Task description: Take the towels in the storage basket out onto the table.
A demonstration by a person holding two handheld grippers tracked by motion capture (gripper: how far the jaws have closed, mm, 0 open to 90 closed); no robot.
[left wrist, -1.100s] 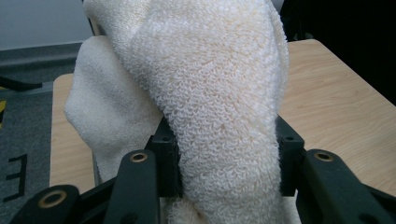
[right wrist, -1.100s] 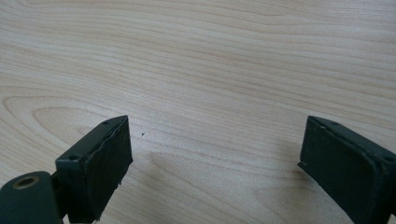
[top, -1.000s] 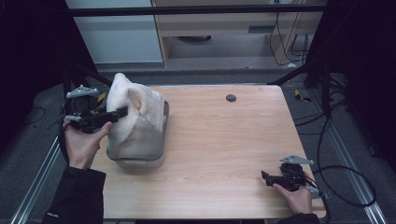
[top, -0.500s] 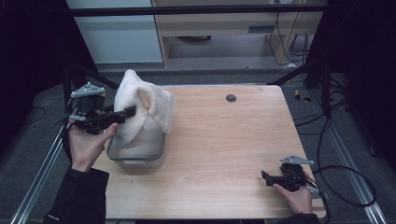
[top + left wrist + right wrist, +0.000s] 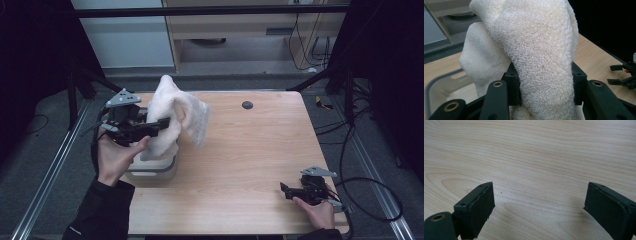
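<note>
In the left gripper view, a cream terry-cloth towel (image 5: pixel 534 50) is being gripped between the closed fingers (image 5: pixel 512 85) of the left gripper (image 5: pixel 160 123), above a grey-rimmed clear plastic container (image 5: pixel 150 167). The hanging fold could be snagged on the rim, so the container might be dragged. The right gripper (image 5: pixel 286 190) is being rested open and empty on the pale wooden tabletop (image 5: pixel 250 150), in a dark room.

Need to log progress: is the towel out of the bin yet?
Mostly out: left gripper holds towel raised above bin.
</note>
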